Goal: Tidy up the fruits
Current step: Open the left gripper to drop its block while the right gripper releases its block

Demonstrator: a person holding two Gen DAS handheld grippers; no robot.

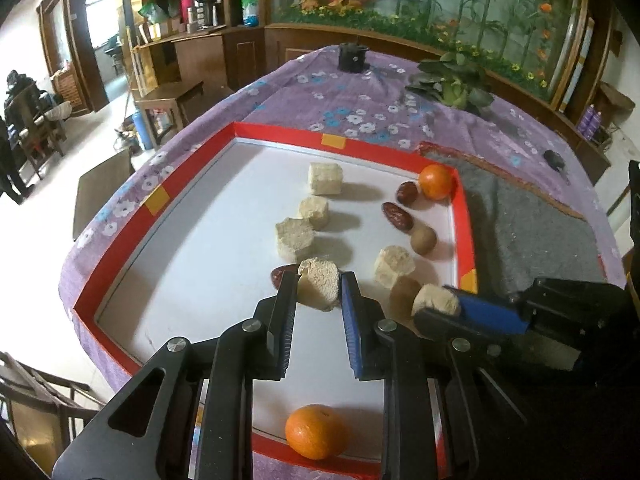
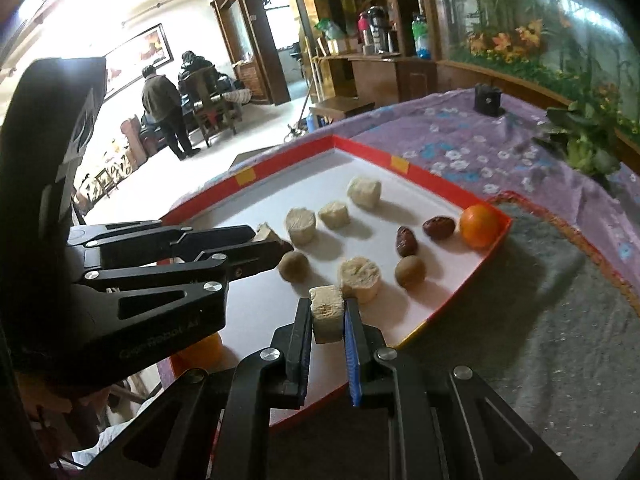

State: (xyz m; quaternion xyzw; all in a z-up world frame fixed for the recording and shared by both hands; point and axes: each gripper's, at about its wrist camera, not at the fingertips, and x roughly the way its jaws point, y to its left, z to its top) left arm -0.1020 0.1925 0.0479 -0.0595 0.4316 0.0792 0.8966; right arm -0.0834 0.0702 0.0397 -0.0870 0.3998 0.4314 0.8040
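Both grippers grasp pale, crumbly blocks over the red-rimmed tray.

The left gripper (image 1: 319, 285) has its jaws clenched on a beige porous block (image 1: 318, 288) above the white tray (image 1: 192, 264) floor; the right gripper (image 2: 328, 316), angled downward, grasps a smaller block (image 2: 327, 314) near the tray's edge. Oranges (image 1: 436, 181), dates (image 1: 397, 216) and more blocks lie in the tray on the worktop (image 1: 360, 92). Pale lettering on the left gripper's body is too blurred to read.

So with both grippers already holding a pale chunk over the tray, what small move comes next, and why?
Probably lower the left gripper and set its chunk at the near end of the row of chunks, since like pieces already line up there.
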